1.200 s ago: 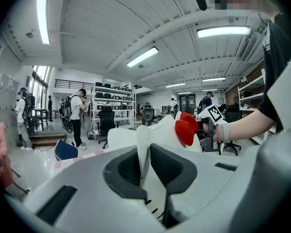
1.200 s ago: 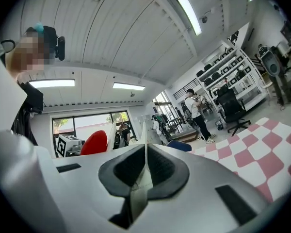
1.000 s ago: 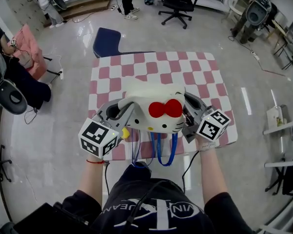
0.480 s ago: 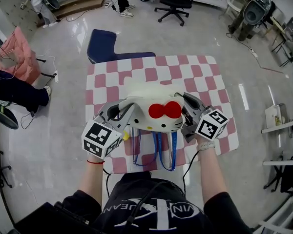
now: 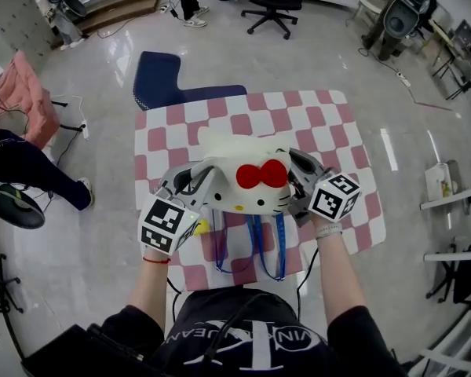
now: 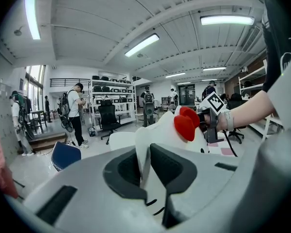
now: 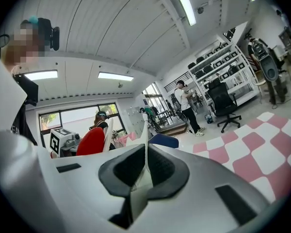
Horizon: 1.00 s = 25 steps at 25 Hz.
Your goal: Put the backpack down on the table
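Shifted slightly farther over the checked table (image 5: 330,124) since a second ago, straps (image 5: 255,246) now dangling above it. Held up at frame centre: backpack (image 5: 255,181), fabric pinched by left gripper (image 5: 192,181) and right gripper (image 5: 297,170). Likely next: lowering.

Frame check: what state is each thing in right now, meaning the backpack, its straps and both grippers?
Backpack: held between both grippers over the checked table; whether it touches the table cannot be told.
Blue straps: loose, trailing from the backpack toward the person.
Left gripper: shut on the backpack's white fabric.
Right gripper: shut on the backpack's white fabric.
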### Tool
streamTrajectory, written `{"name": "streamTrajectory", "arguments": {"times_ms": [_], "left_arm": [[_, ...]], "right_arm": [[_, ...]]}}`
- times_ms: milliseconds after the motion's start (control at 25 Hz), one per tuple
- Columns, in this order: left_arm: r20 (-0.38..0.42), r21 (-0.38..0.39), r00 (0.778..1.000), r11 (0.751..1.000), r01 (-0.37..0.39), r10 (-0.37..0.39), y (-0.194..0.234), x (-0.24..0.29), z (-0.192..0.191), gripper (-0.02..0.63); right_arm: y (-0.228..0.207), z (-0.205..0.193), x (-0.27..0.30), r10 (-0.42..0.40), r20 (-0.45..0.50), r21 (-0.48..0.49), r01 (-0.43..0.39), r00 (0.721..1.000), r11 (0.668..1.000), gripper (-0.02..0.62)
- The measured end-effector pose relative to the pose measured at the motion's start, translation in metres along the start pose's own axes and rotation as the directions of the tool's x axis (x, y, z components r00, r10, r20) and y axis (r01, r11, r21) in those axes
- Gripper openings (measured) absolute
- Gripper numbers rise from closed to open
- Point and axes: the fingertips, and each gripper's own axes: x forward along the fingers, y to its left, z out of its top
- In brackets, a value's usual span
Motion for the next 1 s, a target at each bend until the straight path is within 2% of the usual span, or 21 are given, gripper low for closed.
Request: {"name": "streamTrajectory", "arguments": {"times_ms": [320, 600, 1000], "left_arm": [[0.005, 0.048, 1.000, 0.999, -0.009, 0.009, 0.004, 0.005, 0.009, 0.043], [0.023, 0.073, 0.999, 0.997, -0.037, 0.035, 0.001, 0.004, 0.010, 0.043], [-0.003, 0.150, 0.996, 0.985, -0.086, 0.088, 0.007, 0.009, 0.004, 0.043]], "right_arm": [[-0.005, 0.003, 0.003, -0.004, 0.003, -0.009, 0.004, 1.000, 1.000, 0.014], [-0.005, 0.012, 0.004, 0.016, 0.080, -0.032, -0.013, 0.997, 0.999, 0.015], [-0.014, 0.006, 0.015, 0.033, 0.101, -0.059, -0.028, 0.994, 0.998, 0.015]]}}
